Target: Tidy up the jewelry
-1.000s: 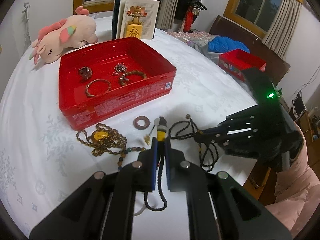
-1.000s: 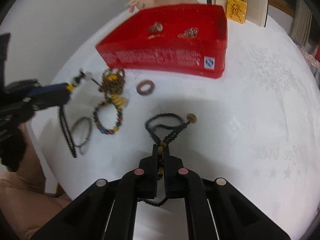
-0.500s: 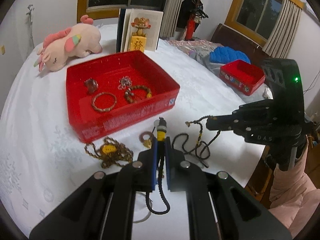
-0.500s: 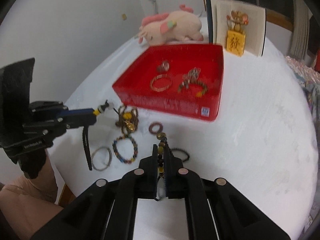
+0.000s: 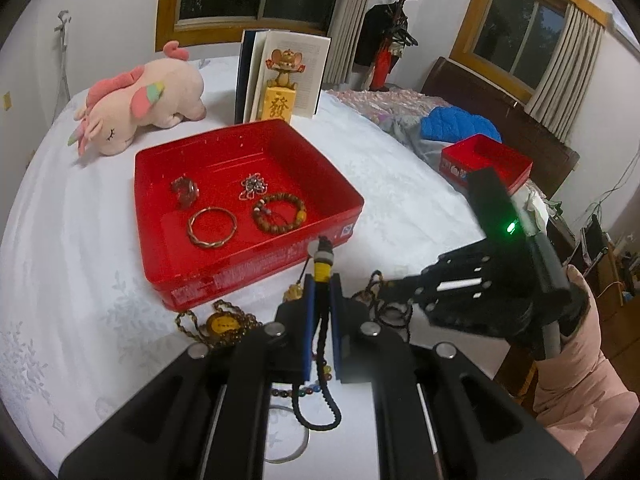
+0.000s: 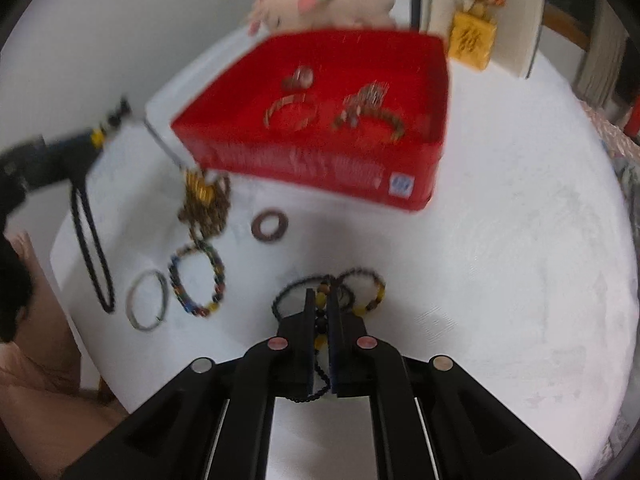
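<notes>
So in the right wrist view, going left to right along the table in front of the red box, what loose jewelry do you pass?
Silver bangle → multicolored bead bracelet → brown ring → dark bead strand that the shut right gripper grips.

Both beaded necklaces point(image 6: 320, 316) lifted, carried nearer red tin point(image 5: 248, 216)

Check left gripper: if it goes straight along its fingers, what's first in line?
Likely the near wall of the red box. The left gripper, shut on a black cord, points at that wall, with only bare cloth between. Depth is unclear; if it is high enough it could clear the rim.
</notes>
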The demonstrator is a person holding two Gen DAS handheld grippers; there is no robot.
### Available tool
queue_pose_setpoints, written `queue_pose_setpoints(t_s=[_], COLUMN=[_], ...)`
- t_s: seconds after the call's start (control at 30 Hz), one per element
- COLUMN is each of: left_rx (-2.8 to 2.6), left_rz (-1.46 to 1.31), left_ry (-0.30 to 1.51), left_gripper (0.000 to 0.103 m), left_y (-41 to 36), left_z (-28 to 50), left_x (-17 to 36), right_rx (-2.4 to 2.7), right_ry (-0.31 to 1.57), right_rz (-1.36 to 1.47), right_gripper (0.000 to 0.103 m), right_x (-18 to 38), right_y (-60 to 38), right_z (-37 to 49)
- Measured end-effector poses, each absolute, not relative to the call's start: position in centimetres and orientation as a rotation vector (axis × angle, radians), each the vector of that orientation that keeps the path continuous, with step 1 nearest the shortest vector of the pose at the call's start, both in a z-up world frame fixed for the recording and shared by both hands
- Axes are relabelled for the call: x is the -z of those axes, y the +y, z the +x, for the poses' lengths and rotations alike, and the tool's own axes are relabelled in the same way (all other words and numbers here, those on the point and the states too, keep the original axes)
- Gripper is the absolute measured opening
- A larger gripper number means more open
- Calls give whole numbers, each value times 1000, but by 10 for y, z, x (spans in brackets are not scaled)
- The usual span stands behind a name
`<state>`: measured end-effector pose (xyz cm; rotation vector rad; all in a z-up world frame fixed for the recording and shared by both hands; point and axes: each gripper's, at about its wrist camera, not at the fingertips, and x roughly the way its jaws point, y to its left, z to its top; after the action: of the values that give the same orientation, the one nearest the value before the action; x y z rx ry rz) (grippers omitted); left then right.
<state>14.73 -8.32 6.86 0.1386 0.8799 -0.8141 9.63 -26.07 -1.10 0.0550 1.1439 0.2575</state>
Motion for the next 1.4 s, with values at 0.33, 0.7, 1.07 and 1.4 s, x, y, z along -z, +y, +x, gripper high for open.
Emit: queue_pose_setpoints(t_s=[0.33,0.7,1.07,1.4], left_rx=[809,803,799,797], left_rz=[135,122,123,122], left_ry=[886,895,894,871], left_gripper=[6,6,6,6], left_y=[-82,-79,-80,-83], left_z=[152,156,159,168], left_x=[-65,-64,-65,-80], right_rx=[-199,-279,-361,-384], right_ry=[1216,1194,1121,962], right_rz=[-71,-124,69,134], right_gripper=[73,5,5,5], right_x=[48,48,19,-41], right_y=[-248,-230,-246,-263], right_z=[98,84,79,86])
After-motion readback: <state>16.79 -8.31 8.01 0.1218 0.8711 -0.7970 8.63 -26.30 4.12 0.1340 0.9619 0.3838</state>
